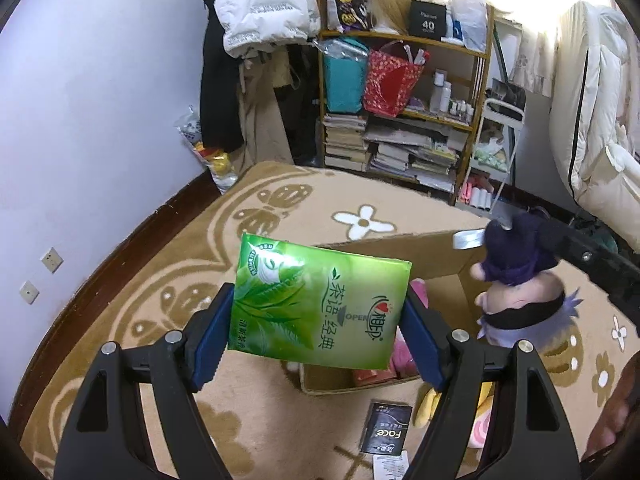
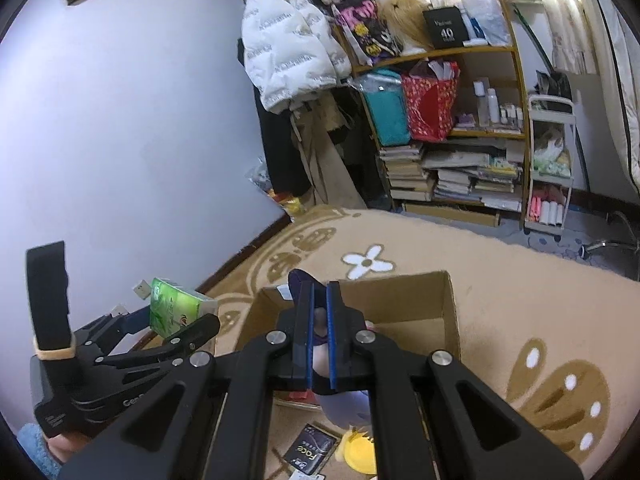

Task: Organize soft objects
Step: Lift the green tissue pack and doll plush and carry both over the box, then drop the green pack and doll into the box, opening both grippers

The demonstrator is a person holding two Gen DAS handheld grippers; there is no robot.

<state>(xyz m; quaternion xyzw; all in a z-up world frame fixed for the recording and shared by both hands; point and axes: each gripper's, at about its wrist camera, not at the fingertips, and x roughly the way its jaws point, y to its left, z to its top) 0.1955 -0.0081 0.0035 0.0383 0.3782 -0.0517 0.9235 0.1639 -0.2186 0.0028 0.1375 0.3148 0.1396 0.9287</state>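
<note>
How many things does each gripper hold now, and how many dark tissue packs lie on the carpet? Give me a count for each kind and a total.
Green tissue pack, held in the left gripper: 1
Plush doll in purple clothes, held in the right gripper: 1
Dark tissue pack marked "Face", on the carpet: 1
Total: 3

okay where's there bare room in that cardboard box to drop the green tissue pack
Far end of the cardboard box, by its back wall, shows bare floor. The near end is crowded with pink items. The plush doll hangs over the right side.
</note>
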